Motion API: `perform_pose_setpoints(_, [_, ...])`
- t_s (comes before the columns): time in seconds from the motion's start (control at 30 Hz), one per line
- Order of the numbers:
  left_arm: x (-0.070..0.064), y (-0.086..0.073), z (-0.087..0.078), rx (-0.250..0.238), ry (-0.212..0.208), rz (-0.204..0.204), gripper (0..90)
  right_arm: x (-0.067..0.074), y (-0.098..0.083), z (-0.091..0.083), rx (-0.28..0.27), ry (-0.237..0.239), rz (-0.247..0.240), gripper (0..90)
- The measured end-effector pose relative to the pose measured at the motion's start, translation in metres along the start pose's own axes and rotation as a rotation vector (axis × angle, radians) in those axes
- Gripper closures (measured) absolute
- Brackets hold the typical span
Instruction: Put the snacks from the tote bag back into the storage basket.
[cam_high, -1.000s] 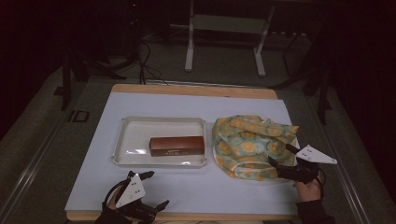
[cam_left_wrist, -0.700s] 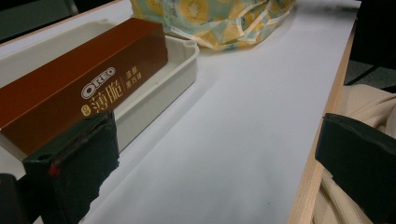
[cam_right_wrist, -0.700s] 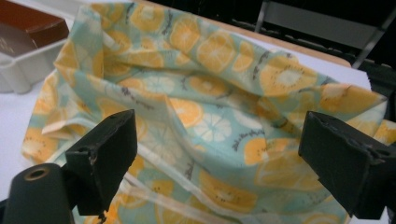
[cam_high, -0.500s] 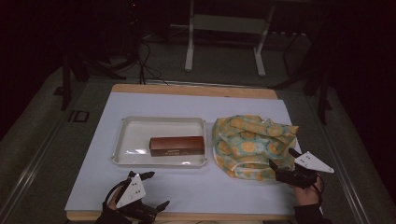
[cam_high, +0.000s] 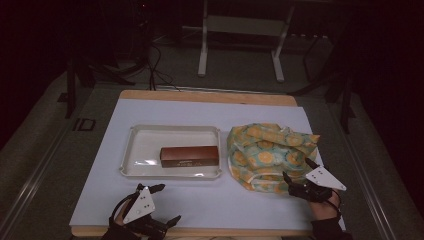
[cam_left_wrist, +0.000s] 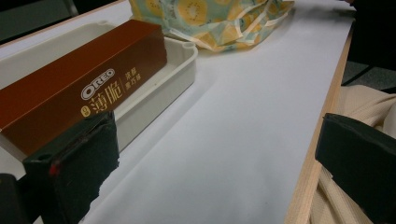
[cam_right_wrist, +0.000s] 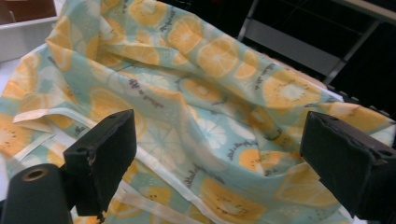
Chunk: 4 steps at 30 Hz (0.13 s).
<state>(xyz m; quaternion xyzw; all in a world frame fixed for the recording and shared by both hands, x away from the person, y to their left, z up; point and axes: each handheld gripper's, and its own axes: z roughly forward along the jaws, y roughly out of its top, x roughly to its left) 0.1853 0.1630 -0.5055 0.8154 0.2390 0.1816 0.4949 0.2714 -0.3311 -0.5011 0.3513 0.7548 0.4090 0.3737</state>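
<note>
High view: my right claw (cam_high: 298, 181) gapes at the fruit-print bag (cam_high: 267, 152) near the tabletop's right edge, empty; my left claw (cam_high: 162, 204) waits at the front edge, wide, empty. Left gripper view: cookie box (cam_left_wrist: 79, 88) unmoved in its tray (cam_left_wrist: 159, 93). Right gripper view: bag between jaws, ungripped. Judged: nothing done.

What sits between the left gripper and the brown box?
In the high view, bare white mat and the tray rim lie between the left gripper and the box.
</note>
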Motion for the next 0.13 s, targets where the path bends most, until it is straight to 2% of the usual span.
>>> perform_pose_setpoints(0.13, [0.0,0.0,0.0004,0.001,-0.001,0.001,0.0,-0.0008,0.0,-0.0003,-0.002,-0.002,0.013,11.0])
